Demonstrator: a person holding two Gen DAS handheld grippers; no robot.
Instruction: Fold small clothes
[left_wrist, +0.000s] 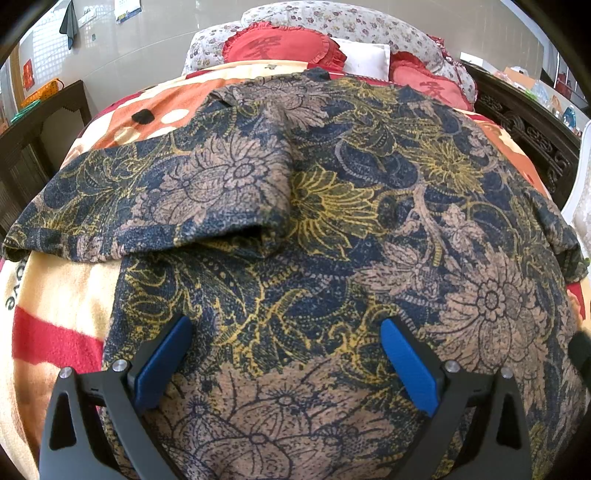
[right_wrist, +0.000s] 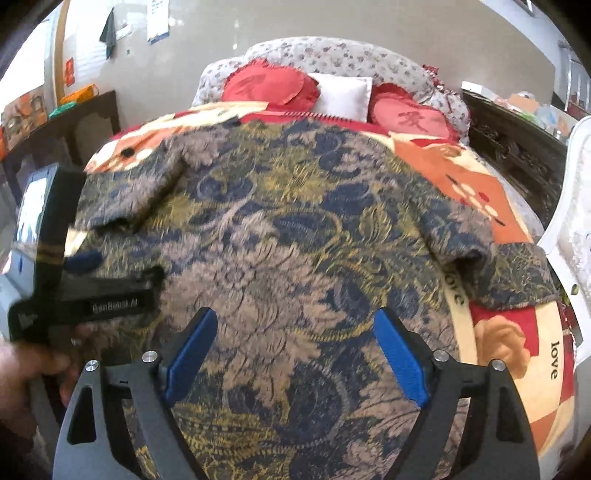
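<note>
Floral-print shirt (left_wrist: 332, 206), a soft knit in navy, gold and tan, lay spread flat on a fleecy red-and-cream blanket (left_wrist: 62, 295) on the bed. Its sleeve at nine o'clock was already folded inward, so folding looked half begun. The left gripper (left_wrist: 286, 354) and right gripper (right_wrist: 295, 343) hung above the hem, jaws wide apart and empty. Next would likely come pinching the other sleeve at three o'clock. Heart-shaped cushions (left_wrist: 277, 46) sat at twelve.

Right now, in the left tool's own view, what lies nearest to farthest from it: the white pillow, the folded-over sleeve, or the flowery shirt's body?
1. Body of the dark floral shirt, directly under the open left tool.
2. Folded-over floral sleeve, ahead and left.
3. White square pillow, far end, between red cushions.
</note>
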